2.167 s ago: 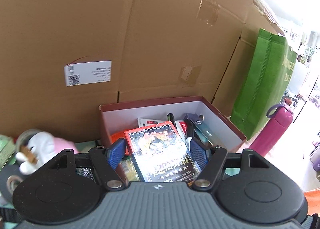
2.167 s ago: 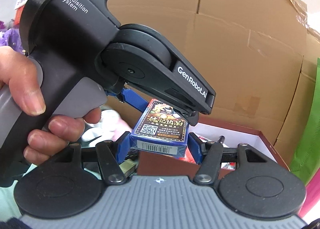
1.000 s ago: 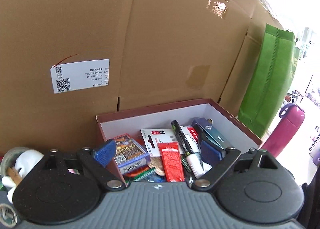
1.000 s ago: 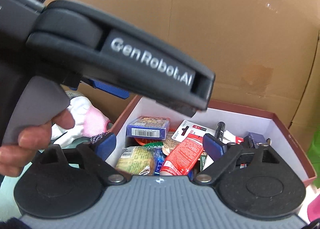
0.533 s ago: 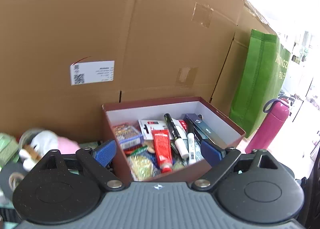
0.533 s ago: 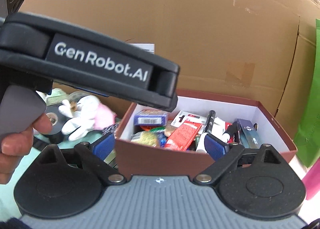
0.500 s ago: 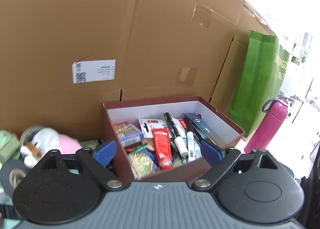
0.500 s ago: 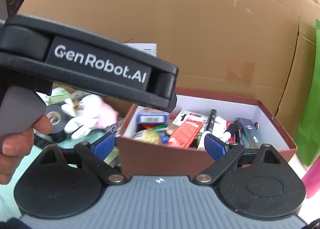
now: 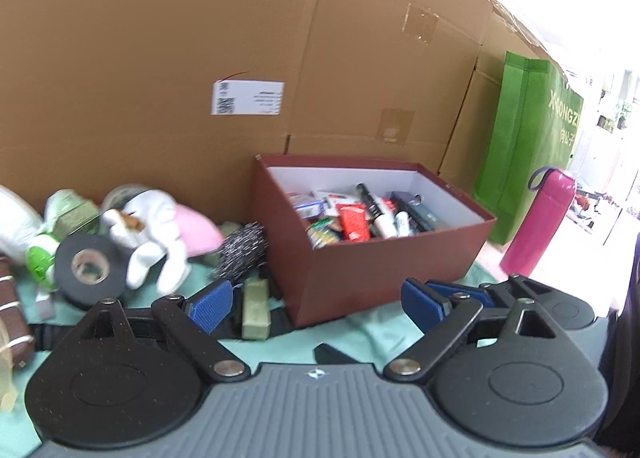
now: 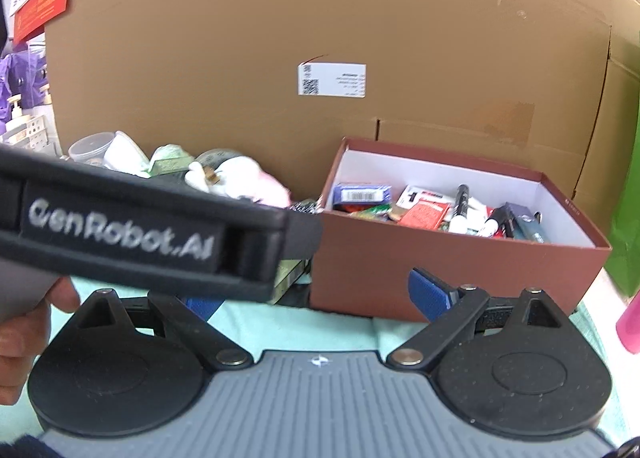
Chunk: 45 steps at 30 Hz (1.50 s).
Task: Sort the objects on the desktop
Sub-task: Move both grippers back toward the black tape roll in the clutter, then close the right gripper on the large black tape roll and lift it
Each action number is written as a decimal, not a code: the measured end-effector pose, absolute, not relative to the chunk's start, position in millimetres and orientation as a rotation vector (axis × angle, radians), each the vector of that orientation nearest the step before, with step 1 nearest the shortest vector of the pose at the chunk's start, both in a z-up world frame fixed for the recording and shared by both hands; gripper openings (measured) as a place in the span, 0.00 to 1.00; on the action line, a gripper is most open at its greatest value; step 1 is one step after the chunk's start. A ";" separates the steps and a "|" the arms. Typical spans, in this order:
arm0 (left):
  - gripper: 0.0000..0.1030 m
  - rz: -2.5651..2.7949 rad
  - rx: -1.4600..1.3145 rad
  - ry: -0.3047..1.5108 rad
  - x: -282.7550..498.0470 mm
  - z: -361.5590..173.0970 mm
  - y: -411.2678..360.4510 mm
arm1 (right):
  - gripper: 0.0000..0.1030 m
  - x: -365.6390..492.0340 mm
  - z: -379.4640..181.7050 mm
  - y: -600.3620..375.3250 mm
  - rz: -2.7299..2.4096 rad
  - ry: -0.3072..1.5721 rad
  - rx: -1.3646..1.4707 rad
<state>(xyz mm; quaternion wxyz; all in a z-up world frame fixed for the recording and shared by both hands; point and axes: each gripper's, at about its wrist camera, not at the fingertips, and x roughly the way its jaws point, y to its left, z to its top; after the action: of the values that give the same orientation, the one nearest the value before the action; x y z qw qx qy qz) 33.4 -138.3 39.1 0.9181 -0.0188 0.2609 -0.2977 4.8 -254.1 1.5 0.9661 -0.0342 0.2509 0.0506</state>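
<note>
Both claws, left claw (image 9: 316, 304) and right claw (image 10: 316, 298), have pulled back, spread wide and empty. The card pack (image 10: 362, 193) now lies in the box (image 10: 440, 278), upper middle. Toys (image 9: 156, 226) at left wait.

1. The left wrist view sits low over the mint-green cloth (image 9: 372, 332) and looks forward between its own 2 blue-padded fingers (image 9: 211, 305) toward the maroon box (image 9: 374, 270), which stands near, right of centre.
2. The right wrist view looks the same way from slightly further right; the left gripper's black body (image 10: 160, 234) crosses its left half.
3. Both views share the box, the plush toy (image 9: 154, 224), the labelled cardboard carton (image 9: 160, 58) behind and the pink bottle (image 9: 538, 224).
</note>
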 end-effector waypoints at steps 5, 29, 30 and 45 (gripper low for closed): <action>0.91 -0.566 -0.061 0.597 25.9 13.0 -114.0 | 0.91 2.1 -24.5 -246.6 0.174 0.551 -0.039; 0.87 -0.351 -0.168 0.592 68.1 -12.7 -33.2 | 0.90 44.4 -49.6 -187.7 0.271 0.585 -0.051; 0.86 -0.341 -0.177 0.588 71.7 -11.5 -29.8 | 0.90 47.1 -49.1 -184.3 0.275 0.582 -0.061; 0.47 -0.222 -0.248 0.568 131.4 5.7 -4.2 | 0.56 105.8 -32.5 -148.9 0.329 0.517 -0.054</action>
<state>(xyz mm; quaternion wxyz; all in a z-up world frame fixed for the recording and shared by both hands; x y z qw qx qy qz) 131.4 -4.2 5.7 0.9463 -0.1219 0.2788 -0.1091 105.8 -148.9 -32.5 0.9531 -0.0264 0.2543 0.1617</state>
